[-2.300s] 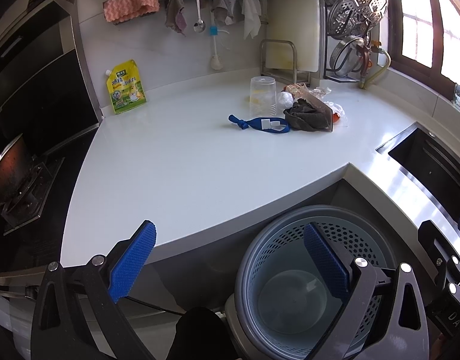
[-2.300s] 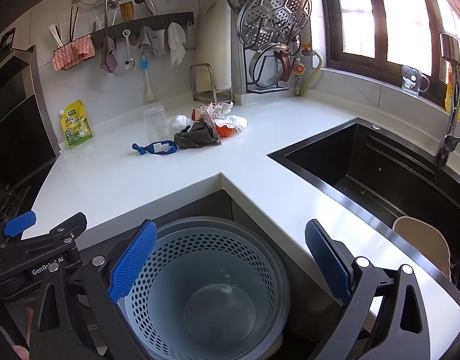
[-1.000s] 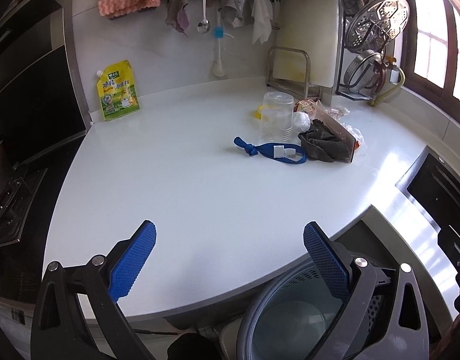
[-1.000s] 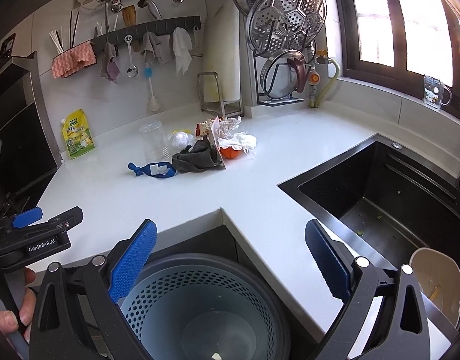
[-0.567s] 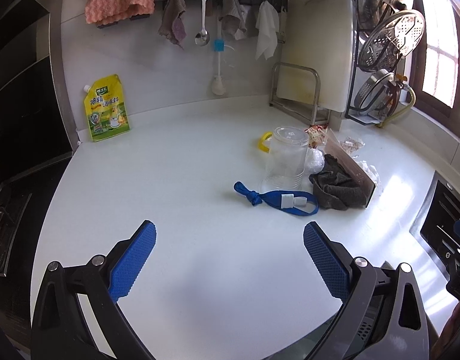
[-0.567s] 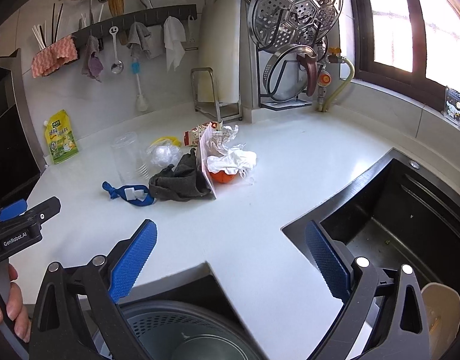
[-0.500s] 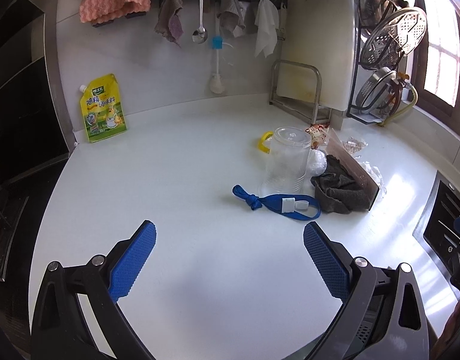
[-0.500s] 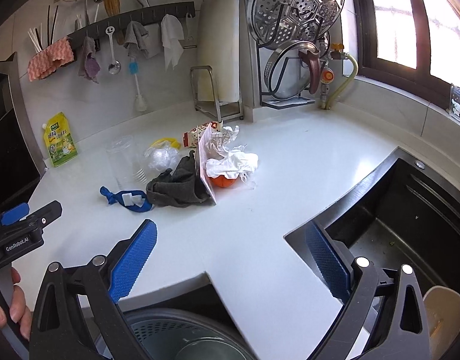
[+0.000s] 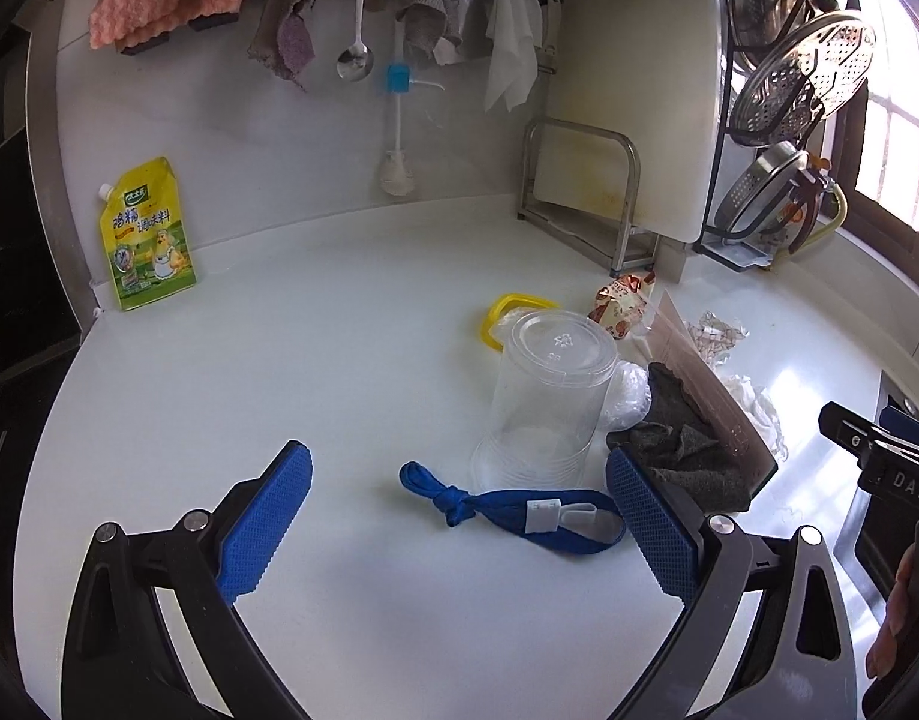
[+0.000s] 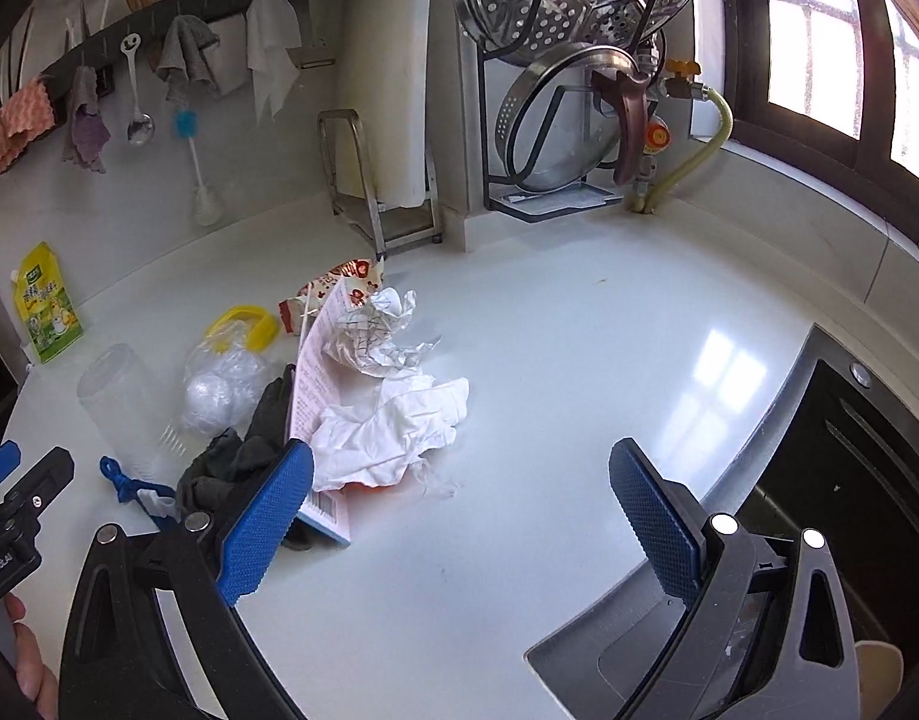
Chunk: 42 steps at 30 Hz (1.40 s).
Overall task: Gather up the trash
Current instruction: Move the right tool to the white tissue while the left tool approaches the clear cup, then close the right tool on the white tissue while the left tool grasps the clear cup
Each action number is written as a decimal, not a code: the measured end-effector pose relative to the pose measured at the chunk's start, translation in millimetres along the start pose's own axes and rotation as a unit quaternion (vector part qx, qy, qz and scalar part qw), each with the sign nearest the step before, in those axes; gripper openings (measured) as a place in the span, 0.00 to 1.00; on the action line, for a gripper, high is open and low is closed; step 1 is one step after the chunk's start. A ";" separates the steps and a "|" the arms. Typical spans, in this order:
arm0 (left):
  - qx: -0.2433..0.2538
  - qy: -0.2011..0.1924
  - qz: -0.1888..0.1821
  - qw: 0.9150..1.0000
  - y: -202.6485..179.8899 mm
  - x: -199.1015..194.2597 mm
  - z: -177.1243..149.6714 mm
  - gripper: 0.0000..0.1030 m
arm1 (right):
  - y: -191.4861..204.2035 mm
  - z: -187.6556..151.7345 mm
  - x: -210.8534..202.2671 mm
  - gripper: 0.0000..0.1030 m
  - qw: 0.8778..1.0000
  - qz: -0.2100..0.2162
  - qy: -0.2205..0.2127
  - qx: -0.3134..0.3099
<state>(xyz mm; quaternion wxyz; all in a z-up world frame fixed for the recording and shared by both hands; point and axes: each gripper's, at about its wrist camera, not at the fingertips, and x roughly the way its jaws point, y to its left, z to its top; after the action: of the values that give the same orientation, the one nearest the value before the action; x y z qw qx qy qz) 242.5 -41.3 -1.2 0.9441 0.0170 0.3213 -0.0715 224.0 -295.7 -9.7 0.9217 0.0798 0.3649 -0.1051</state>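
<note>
Left gripper [image 9: 459, 531]: jaws spread wide, empty, hovering over the white counter [image 9: 279, 372]. Blue strap [image 9: 513, 513] lies flat between its fingers, nearer the right one. Clear cup [image 9: 546, 402], upside down, stands just behind the strap.

Right gripper [image 10: 459, 516]: jaws spread, empty, above the counter near the sink [image 10: 849, 480] corner. Its left finger [image 10: 264, 522] overlaps the card [image 10: 315, 396] edge in view; contact cannot be told.

Trash is piled mid-counter: dark cloth [image 9: 681, 444] beside the cup, card standing on edge against it, white tissue [image 10: 393, 429] on an orange item, crumpled paper [image 10: 378, 330] behind, clear plastic wad [image 10: 222, 384], yellow ring [image 10: 243, 324], snack wrapper [image 9: 621, 300] toward the back wall. Yellow pouch [image 9: 144, 234] leans on the wall at the back left corner.
</note>
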 end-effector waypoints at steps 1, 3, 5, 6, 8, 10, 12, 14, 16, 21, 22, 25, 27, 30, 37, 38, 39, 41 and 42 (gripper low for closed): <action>0.001 0.001 -0.001 1.000 -1.9 3.4 0.8 0.94 | -0.8 2.3 7.7 0.92 1.000 0.002 0.007 0.004; 0.003 0.001 -0.004 1.000 -4.6 9.0 1.7 0.94 | -1.0 6.1 21.3 0.92 1.000 0.008 0.020 0.009; 0.001 0.006 -0.007 1.000 -5.8 14.7 1.6 0.94 | 1.1 9.4 33.9 0.92 0.999 0.010 0.033 0.008; 0.000 0.008 -0.008 1.000 -6.2 17.0 1.3 0.94 | 2.2 10.9 40.2 0.92 0.999 0.008 0.039 0.006; -0.003 0.012 -0.013 1.000 -6.7 21.3 0.5 0.94 | 3.9 13.9 51.6 0.92 0.999 0.004 0.050 0.004; -0.005 0.015 -0.015 1.000 -7.2 24.6 0.0 0.94 | 5.4 14.5 60.9 0.91 0.998 -0.001 0.062 0.003; -0.003 0.016 -0.013 1.000 -8.3 27.3 -0.8 0.94 | 7.0 15.1 68.1 0.91 0.998 -0.009 0.068 0.001; -0.001 0.017 -0.011 1.000 -9.4 30.2 -1.1 0.94 | 9.3 16.1 72.4 0.89 0.997 -0.004 0.071 -0.002; -0.002 0.021 -0.012 1.000 -8.8 33.0 -1.4 0.94 | 10.2 17.5 74.5 0.69 0.997 -0.001 0.072 -0.003; -0.006 0.024 -0.015 1.000 -8.5 36.3 -0.1 0.94 | 10.7 19.4 73.8 0.30 0.997 0.017 0.076 -0.013; -0.005 0.022 -0.014 1.000 -8.8 36.1 0.3 0.94 | 10.0 18.8 72.3 0.19 0.997 0.019 0.075 -0.016; -0.004 0.022 -0.014 1.000 -10.5 36.5 1.5 0.94 | 2.9 18.7 64.3 0.10 0.997 0.045 0.062 -0.009; -0.003 0.020 -0.014 1.000 -11.8 36.2 2.3 0.94 | -3.2 19.9 56.7 0.08 0.997 0.054 0.050 -0.001; -0.004 0.019 -0.015 1.000 -14.3 36.4 4.3 0.94 | -9.3 21.0 45.2 0.06 0.997 0.064 0.034 0.004; -0.015 0.029 -0.019 0.999 -17.3 40.5 2.4 0.94 | -16.4 12.9 41.7 0.06 0.996 0.078 0.031 0.008; -0.015 0.030 -0.020 0.999 -18.2 41.0 1.8 0.94 | -17.4 12.1 42.3 0.06 0.996 0.081 0.031 0.010; -0.014 0.029 -0.020 0.999 -19.6 40.9 1.3 0.94 | -19.1 11.9 42.8 0.06 0.996 0.085 0.031 0.014; -0.009 0.021 -0.012 1.000 -23.3 40.1 2.0 0.94 | -20.8 11.5 43.0 0.06 0.995 0.093 0.032 0.018; -0.007 0.018 -0.006 1.000 -25.0 40.2 3.4 0.94 | -20.9 10.7 42.7 0.06 0.995 0.096 0.032 0.019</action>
<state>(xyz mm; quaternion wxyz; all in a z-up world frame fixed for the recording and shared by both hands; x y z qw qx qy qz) 272.3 -71.3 -22.7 0.9380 0.0099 0.3383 -0.0747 256.1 -324.0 -32.8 0.9136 0.1357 0.3828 -0.0201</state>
